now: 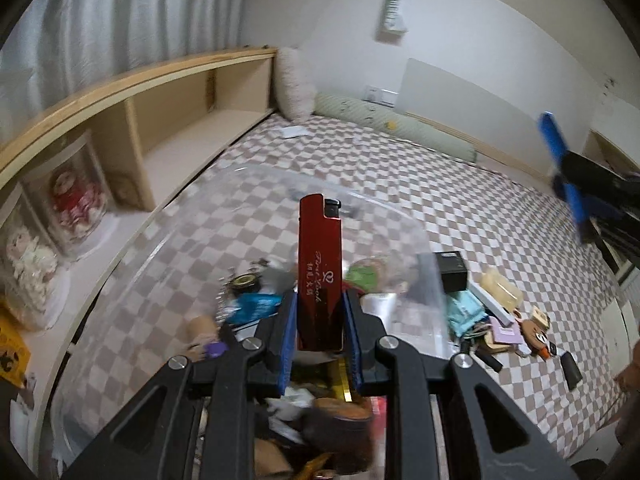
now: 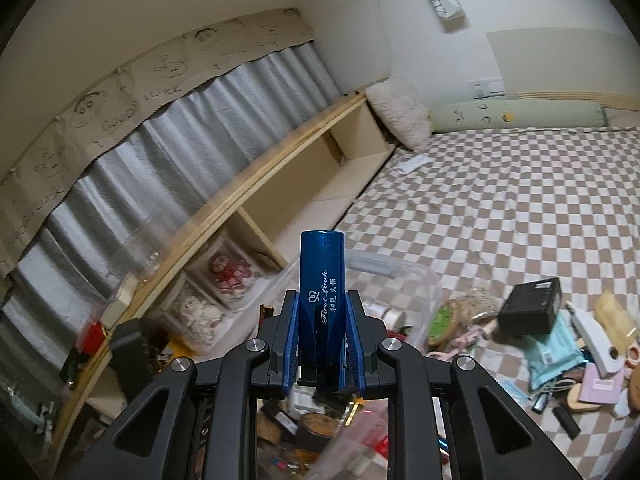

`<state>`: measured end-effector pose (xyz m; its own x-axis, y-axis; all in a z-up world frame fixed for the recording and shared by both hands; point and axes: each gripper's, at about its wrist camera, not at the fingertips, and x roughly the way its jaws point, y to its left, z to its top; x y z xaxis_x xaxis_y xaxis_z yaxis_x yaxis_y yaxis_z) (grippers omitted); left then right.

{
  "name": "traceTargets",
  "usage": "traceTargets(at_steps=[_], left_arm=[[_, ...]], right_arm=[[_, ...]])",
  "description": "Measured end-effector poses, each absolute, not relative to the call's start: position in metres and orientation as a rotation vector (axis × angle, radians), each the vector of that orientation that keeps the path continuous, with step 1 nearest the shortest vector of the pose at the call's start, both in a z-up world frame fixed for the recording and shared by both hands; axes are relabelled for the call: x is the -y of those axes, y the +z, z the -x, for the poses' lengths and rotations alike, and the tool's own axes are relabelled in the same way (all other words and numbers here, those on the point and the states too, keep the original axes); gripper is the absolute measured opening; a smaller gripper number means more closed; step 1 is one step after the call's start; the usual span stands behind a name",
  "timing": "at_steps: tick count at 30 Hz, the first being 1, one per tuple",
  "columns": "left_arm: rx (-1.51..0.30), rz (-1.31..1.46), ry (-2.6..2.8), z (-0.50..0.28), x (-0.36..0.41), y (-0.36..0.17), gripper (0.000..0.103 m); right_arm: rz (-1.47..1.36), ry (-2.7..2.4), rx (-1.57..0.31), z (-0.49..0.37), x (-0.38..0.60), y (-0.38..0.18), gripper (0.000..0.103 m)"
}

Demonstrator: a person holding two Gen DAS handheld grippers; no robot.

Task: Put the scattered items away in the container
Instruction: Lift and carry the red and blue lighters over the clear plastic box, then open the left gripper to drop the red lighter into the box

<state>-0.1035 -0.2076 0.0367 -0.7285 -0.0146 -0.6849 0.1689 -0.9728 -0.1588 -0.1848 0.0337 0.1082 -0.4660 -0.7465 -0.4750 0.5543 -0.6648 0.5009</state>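
Left hand-held gripper [image 1: 320, 320] clamps red glossy plastic lighter [image 1: 320, 268] by its lower body above clear plastic container [image 1: 434, 300]; right hand-held gripper [image 2: 322, 334] clamps blue one [image 2: 322, 300]; both light, rigid, slippery.

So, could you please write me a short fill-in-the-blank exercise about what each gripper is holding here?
1. The left gripper is shut on a ____ lighter.
2. The right gripper is shut on a ____ lighter.
3. Both lighters are held over the clear plastic ____.
4. The bedsheet has a ____ pattern.

Missing words: red; blue; container; checkered
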Motion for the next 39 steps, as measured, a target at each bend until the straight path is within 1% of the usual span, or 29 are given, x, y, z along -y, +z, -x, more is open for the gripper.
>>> traceTargets(at_steps=[7, 11, 18, 24, 25, 26, 27, 33, 36, 39], left_arm=[[-0.407, -1.142, -2.733, 0.103, 0.240, 0.024, 0.022], [-0.400, -1.162, -2.700, 0.112, 0.245, 0.018, 0.022], [-0.448, -1.191, -2.662, 0.129, 0.249, 0.014, 0.022], [-0.646, -1.184, -2.605, 0.139, 0.265, 0.008, 0.023], [-0.648, -1.197, -2.593, 0.141, 0.265, 0.006, 0.027], [-0.647, -1.211, -2.582, 0.143, 0.264, 0.004, 0.035], [-0.640, -1.218, -2.577, 0.144, 0.263, 0.003, 0.036], [-0.563, -1.215, -2.581, 0.143, 0.255, 0.007, 0.036], [-0.484, -1.215, -2.575, 0.140, 0.250, 0.008, 0.036], [-0.475, -1.217, -2.582, 0.136, 0.249, 0.008, 0.036]], right_arm=[[-0.874, -2.116, 0.317, 0.179, -0.015, 0.107, 0.023], [-0.883, -2.083, 0.302, 0.176, -0.002, 0.103, 0.023], [-0.880, -2.029, 0.270, 0.169, 0.016, 0.102, 0.023], [-0.890, -1.999, 0.256, 0.170, 0.026, 0.098, 0.023], [-0.894, -1.996, 0.253, 0.171, 0.028, 0.096, 0.023], [-0.899, -1.993, 0.250, 0.172, 0.029, 0.095, 0.023], [-0.904, -1.991, 0.247, 0.173, 0.030, 0.093, 0.023], [-0.931, -1.983, 0.242, 0.182, 0.036, 0.084, 0.023], [-0.945, -1.983, 0.243, 0.186, 0.039, 0.079, 0.023], [-0.956, -1.984, 0.247, 0.191, 0.040, 0.075, 0.023]])
